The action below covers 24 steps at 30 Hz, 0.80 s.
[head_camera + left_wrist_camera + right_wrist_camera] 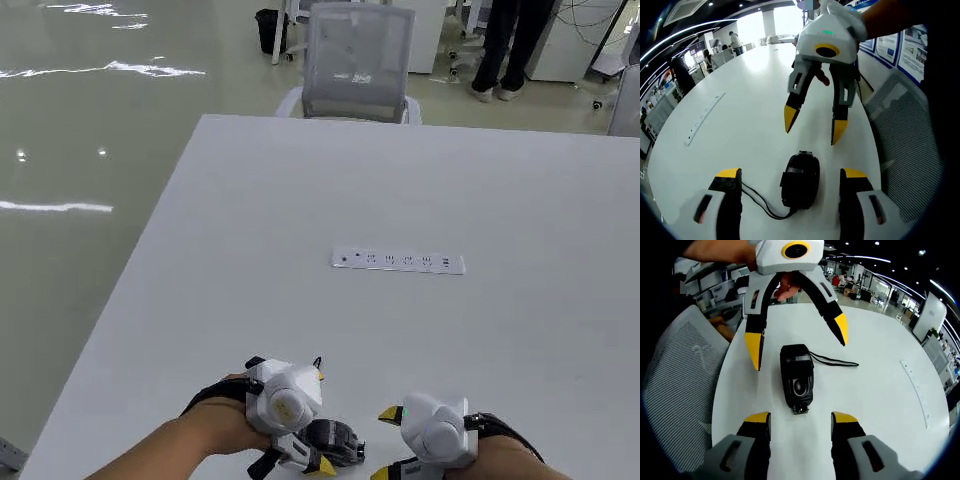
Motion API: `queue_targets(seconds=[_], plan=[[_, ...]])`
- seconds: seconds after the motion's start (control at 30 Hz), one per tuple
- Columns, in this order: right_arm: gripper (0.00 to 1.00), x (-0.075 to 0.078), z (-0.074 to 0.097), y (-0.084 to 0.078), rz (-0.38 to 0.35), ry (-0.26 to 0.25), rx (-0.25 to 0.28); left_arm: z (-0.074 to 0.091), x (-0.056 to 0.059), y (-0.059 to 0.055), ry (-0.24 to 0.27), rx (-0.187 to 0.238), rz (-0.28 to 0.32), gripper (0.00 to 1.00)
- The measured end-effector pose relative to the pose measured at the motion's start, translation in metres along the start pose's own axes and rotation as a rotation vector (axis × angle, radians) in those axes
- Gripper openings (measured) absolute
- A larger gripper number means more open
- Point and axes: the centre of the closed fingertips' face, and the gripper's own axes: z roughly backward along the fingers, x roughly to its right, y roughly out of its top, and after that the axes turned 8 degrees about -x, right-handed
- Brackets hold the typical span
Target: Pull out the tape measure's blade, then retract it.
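Observation:
A black tape measure (pixel 337 441) lies on the white table (pixel 400 180) near its front edge, with a thin black strap trailing from it. In the left gripper view the tape measure (pixel 801 179) sits between the yellow tips of my open left gripper (pixel 791 173), untouched. My right gripper (pixel 813 124) faces it from the far side, also open. In the right gripper view the tape measure (pixel 796 375) lies just ahead of my open right gripper (pixel 801 417), its blade hook towards me, with the left gripper (pixel 797 340) straddling its far end. The head view shows left gripper (pixel 322 421) and right gripper (pixel 384 443).
A white power strip (pixel 398 261) lies mid-table. A grey mesh chair (pixel 355 60) stands at the far edge, and a person (pixel 505 40) stands beyond it. Another mesh chair (pixel 685 370) is close behind the near table edge.

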Motion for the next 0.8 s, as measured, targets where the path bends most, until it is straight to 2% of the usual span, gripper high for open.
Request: queue_targets(seconds=[0.13, 0.2, 0.27, 0.33, 0.4, 0.6, 0.8], plan=[[0.44, -0.005, -0.009, 0.001, 0.023, 0.019, -0.006, -0.005, 0.004, -0.002, -0.009, -0.019, -0.014, 0.71], [0.43, -0.008, -0.016, -0.001, 0.064, 0.027, -0.030, -0.010, 0.005, -0.008, -0.015, -0.042, -0.018, 0.67], [0.43, -0.008, -0.024, -0.003, 0.087, 0.028, -0.055, -0.013, 0.005, -0.010, -0.026, -0.048, 0.000, 0.64], [0.43, -0.008, -0.029, -0.002, 0.082, 0.036, -0.053, -0.016, 0.006, -0.010, -0.027, -0.052, -0.007, 0.62], [0.41, -0.009, -0.031, -0.002, 0.088, 0.043, -0.058, -0.020, 0.005, -0.012, -0.010, -0.077, -0.050, 0.61], [0.32, -0.006, -0.041, -0.005, 0.086, 0.050, -0.056, -0.030, 0.004, -0.010, -0.019, -0.085, -0.052, 0.57], [0.26, -0.003, -0.043, -0.009, 0.070, 0.046, -0.053, -0.039, 0.009, -0.012, -0.047, -0.119, -0.081, 0.54]])
